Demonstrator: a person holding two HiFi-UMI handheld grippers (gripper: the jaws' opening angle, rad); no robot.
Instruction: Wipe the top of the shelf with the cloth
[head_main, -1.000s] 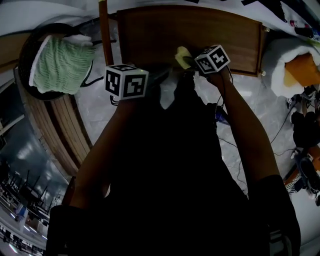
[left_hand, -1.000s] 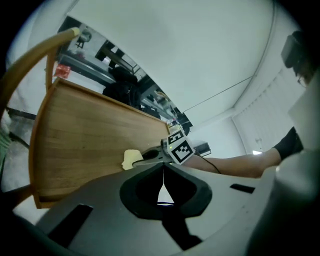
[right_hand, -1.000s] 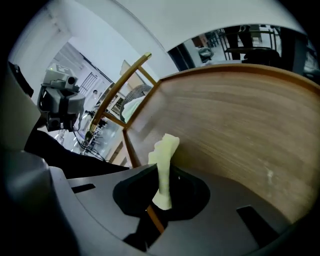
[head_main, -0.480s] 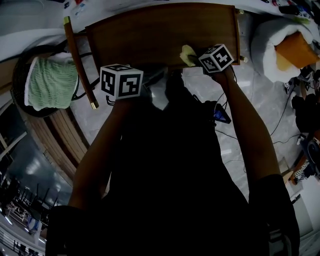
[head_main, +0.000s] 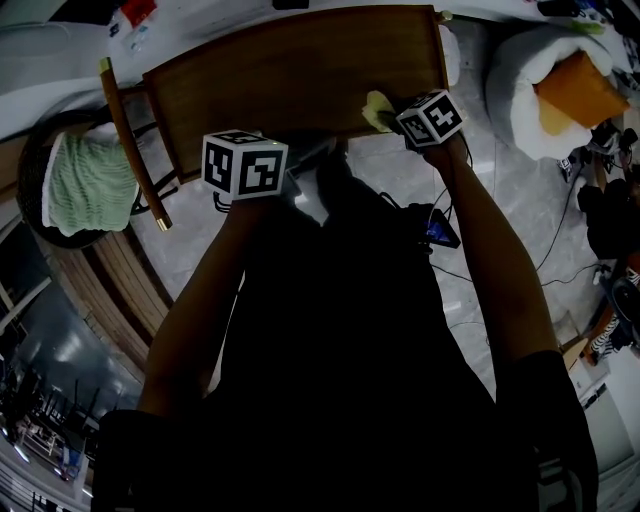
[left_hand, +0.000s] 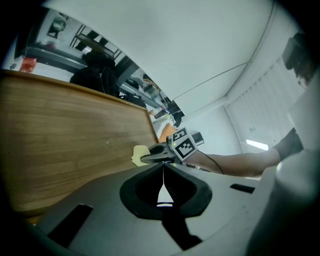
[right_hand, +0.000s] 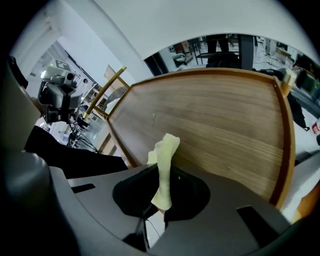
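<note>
**Left gripper (head_main: 312, 153) clenched on nothing; right gripper (head_main: 388, 120) pinching the cloth (head_main: 374, 108) at the shelf's near edge**

The left gripper (left_hand: 163, 167) has its 2 jaws pressed together with nothing between them. In the head view it sits just off the near edge of the shelf top (head_main: 300, 80), around the middle of that edge. Its own view looks along that edge toward the right gripper (left_hand: 156, 153).

The cloth (right_hand: 165, 150) is pale yellow and gathered into 1 narrow strip. It is squeezed between the jaws of the right gripper (right_hand: 161, 170). The strip's long axis runs straight out along the jaws, and its free end points forward over the wood. In the head view that free end lies over the near edge, close to the near right corner, pointing away from the person and a little left. Whether it touches the wood cannot be told. In the left gripper view the cloth (left_hand: 140, 154) shows as a small fold at the tip of the right gripper.

Bare wood stretches left of the cloth and back to the far edge of the shelf top (right_hand: 215, 120). A raised lip (right_hand: 285, 135) runs down the right edge. Beyond the left edge, a wooden rod (head_main: 130, 140) slants beside a dark basket (head_main: 35, 165) holding a green textile (head_main: 85, 185). Past the right edge is a white cushion (head_main: 520, 90) with an orange piece (head_main: 572, 88) on it.
</note>
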